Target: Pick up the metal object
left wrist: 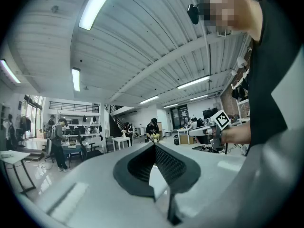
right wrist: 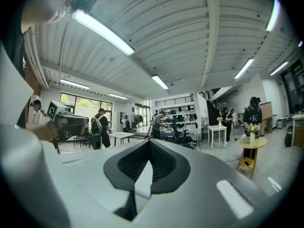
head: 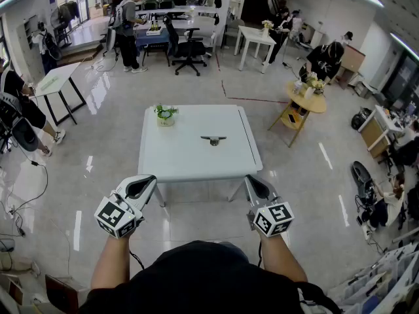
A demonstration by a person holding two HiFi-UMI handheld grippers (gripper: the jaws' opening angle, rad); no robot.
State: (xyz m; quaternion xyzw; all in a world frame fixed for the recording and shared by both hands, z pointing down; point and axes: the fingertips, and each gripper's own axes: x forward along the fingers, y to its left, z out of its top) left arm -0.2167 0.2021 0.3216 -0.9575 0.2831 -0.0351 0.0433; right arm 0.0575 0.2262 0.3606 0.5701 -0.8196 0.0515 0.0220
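Nearest the person, the left gripper and the right gripper are held level side by side, well apart from each other, each with its two jaws closed tip to tip and nothing between them. Just ahead of both tips is the near edge of a white square table. Farther ahead, about mid-table, the metal object lies on the tabletop, well apart from both grippers, in front of the gap between them and a little closer to the right gripper's line. It is small, dark and dull grey: a thin bar with a rounded lump under its middle. Its long axis runs crosswise to the way the grippers point, its ends towards the left and right. Beyond it, ahead of the left gripper near the far corner, stands a small vase of green plants
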